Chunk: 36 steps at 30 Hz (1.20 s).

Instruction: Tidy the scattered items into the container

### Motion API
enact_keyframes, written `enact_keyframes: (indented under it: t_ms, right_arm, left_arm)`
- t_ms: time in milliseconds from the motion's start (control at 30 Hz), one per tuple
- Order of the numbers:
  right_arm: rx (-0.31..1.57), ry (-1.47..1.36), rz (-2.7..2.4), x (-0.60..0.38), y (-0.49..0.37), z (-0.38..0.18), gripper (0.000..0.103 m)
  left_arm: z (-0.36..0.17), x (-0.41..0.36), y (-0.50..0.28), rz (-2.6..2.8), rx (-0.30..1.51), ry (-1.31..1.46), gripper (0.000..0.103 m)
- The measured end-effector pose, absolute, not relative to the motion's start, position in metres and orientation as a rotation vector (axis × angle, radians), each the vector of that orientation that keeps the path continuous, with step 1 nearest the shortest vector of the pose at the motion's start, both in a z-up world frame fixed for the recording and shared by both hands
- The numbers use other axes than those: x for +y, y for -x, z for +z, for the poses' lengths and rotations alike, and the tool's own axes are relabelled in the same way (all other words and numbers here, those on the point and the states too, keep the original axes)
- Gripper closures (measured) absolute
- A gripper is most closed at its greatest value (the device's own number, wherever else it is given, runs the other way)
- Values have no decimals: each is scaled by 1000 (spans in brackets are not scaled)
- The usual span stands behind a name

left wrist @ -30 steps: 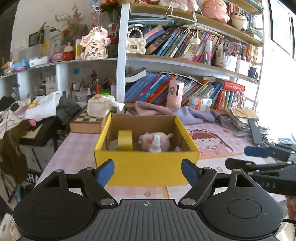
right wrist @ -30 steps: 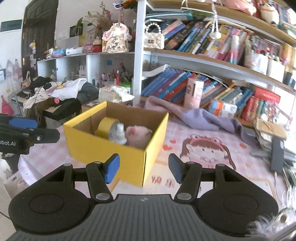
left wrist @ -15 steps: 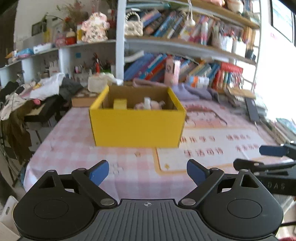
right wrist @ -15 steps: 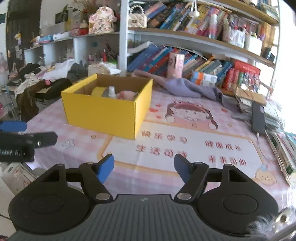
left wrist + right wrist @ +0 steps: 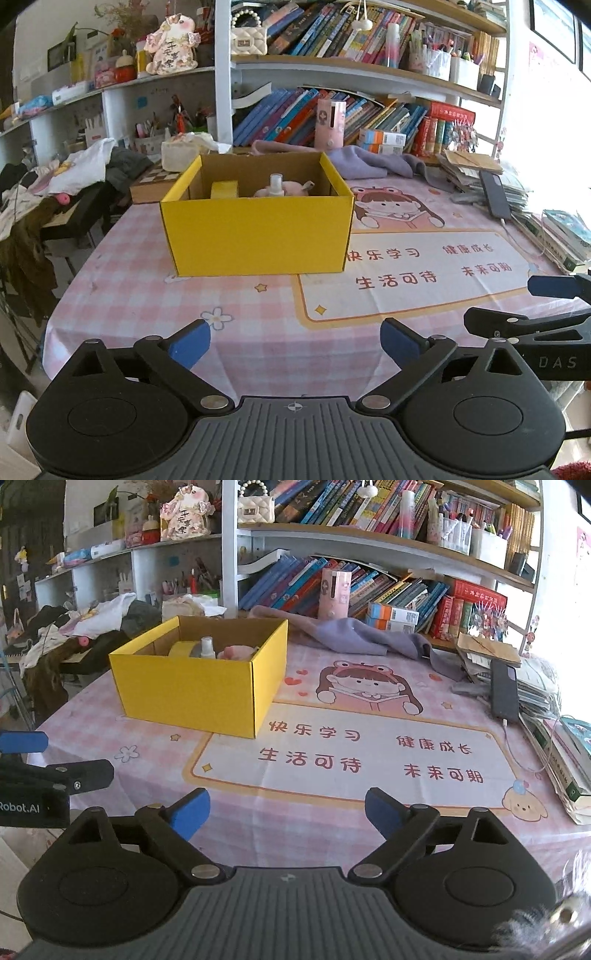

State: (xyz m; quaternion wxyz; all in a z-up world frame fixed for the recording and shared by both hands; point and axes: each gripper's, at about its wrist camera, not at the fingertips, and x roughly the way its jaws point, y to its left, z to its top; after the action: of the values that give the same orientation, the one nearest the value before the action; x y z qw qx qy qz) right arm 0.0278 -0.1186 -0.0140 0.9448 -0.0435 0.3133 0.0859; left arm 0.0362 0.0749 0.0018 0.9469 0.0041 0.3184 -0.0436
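A yellow cardboard box [image 5: 258, 232] stands on the pink checked tablecloth, also in the right wrist view [image 5: 199, 690]. Inside it are a yellow tape roll [image 5: 224, 189], a small white spray bottle [image 5: 276, 184] and a pink plush toy [image 5: 295, 190]. My left gripper [image 5: 295, 343] is open and empty, held well back from the box near the table's front edge. My right gripper [image 5: 286, 814] is open and empty, also back from the box, over the printed mat [image 5: 369, 753].
A purple cloth [image 5: 362, 637], stacked books and papers with a black phone [image 5: 504, 690] lie at the right. Bookshelves [image 5: 351, 74] stand behind the table. Clothes are piled on a chair [image 5: 66, 181] at the left. A chessboard box [image 5: 151, 182] sits behind the yellow box.
Both grippers have pulled back from the box towards the table's front edge, so the box looks smaller. Both stayed open and empty. The box contents have not moved.
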Motion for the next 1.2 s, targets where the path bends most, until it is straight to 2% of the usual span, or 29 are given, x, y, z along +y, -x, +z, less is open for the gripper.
enact_keyframes:
  t_ms: [300,667,1200]
  right_arm:
    - [634,93,171,-122,-26,-13,9]
    - [652,99,164,-123,-28,-14,0]
    - [663,97,161,-122,-28,-15,0]
  left_arm:
    - [2,70,-37,-93,651,-8,2]
    - [1,71,-40,-95,669,4,0]
    - [-4,71,-40,-99,704,21,0]
